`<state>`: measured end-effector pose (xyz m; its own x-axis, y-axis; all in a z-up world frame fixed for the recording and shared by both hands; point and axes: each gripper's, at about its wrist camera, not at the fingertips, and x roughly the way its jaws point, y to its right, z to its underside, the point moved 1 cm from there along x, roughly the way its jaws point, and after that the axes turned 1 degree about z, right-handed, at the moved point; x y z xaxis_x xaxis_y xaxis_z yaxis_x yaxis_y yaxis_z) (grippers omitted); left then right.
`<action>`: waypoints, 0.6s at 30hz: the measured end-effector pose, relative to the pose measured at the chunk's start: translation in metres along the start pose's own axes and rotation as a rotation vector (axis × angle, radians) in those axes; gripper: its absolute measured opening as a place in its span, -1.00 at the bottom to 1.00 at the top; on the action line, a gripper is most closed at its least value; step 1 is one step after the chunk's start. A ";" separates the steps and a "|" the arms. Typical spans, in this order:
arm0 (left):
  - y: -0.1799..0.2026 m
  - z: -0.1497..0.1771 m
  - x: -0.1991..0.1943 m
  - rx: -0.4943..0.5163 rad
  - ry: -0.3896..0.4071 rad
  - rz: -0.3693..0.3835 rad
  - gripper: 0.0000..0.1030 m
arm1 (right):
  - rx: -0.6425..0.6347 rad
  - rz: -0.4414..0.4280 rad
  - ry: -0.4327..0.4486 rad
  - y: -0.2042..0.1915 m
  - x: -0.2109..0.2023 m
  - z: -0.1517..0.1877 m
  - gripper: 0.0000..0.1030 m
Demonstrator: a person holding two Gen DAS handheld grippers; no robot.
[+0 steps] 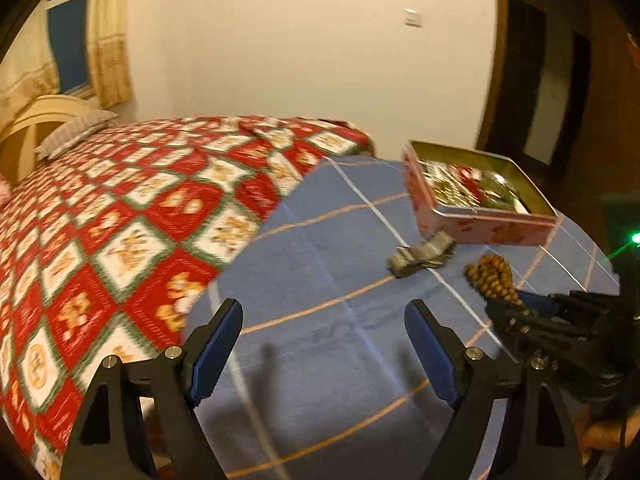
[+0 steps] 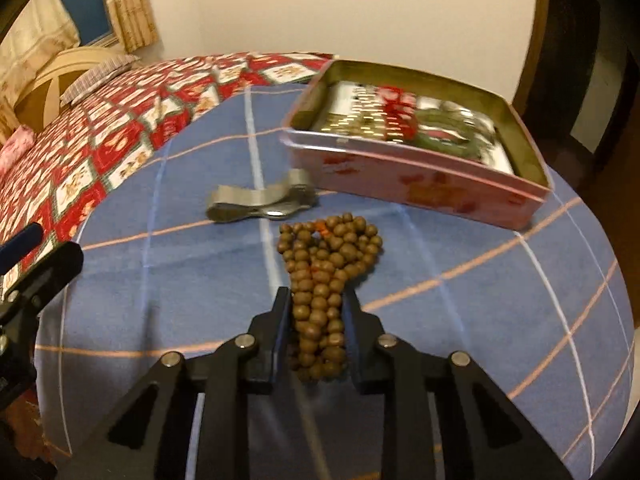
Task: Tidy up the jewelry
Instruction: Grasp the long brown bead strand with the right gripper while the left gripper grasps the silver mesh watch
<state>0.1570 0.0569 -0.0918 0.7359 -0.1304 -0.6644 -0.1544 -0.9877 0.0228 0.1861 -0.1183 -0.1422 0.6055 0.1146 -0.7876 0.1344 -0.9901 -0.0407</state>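
A string of brown wooden beads (image 2: 328,256) lies bunched on the blue checked cloth (image 2: 160,280). My right gripper (image 2: 317,294) is shut on its near end, and both pads press the beads. A silver metal band (image 2: 260,200) lies just beyond, in front of an open pink tin (image 2: 420,184) holding gold, red and green pieces. In the left wrist view my left gripper (image 1: 324,308) hangs open over bare cloth, nothing between its fingers. To its right are the beads (image 1: 492,276), the band (image 1: 424,254) and the tin (image 1: 480,228).
The round table's edge (image 2: 616,280) curves close on the right, past the tin. A bed with a red patterned quilt (image 1: 120,220) adjoins the table on the left. A dark door (image 1: 560,120) stands at the back right. One left finger (image 2: 40,268) shows at the right view's left edge.
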 end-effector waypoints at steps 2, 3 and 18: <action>0.010 -0.004 0.007 0.053 -0.008 0.019 0.62 | 0.047 -0.017 0.017 0.019 -0.008 0.002 -0.51; 0.018 -0.008 0.013 0.097 -0.013 0.023 0.62 | 0.072 -0.021 0.031 0.027 -0.013 0.004 -0.51; 0.074 -0.036 0.101 0.348 -0.159 0.136 0.48 | 0.203 -0.047 0.083 0.065 -0.015 0.006 -0.51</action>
<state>0.2437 -0.0328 -0.1301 0.5866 -0.2165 -0.7804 -0.4776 -0.8707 -0.1174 0.1814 -0.1849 -0.1370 0.6656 0.1587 -0.7293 0.0082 -0.9786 -0.2055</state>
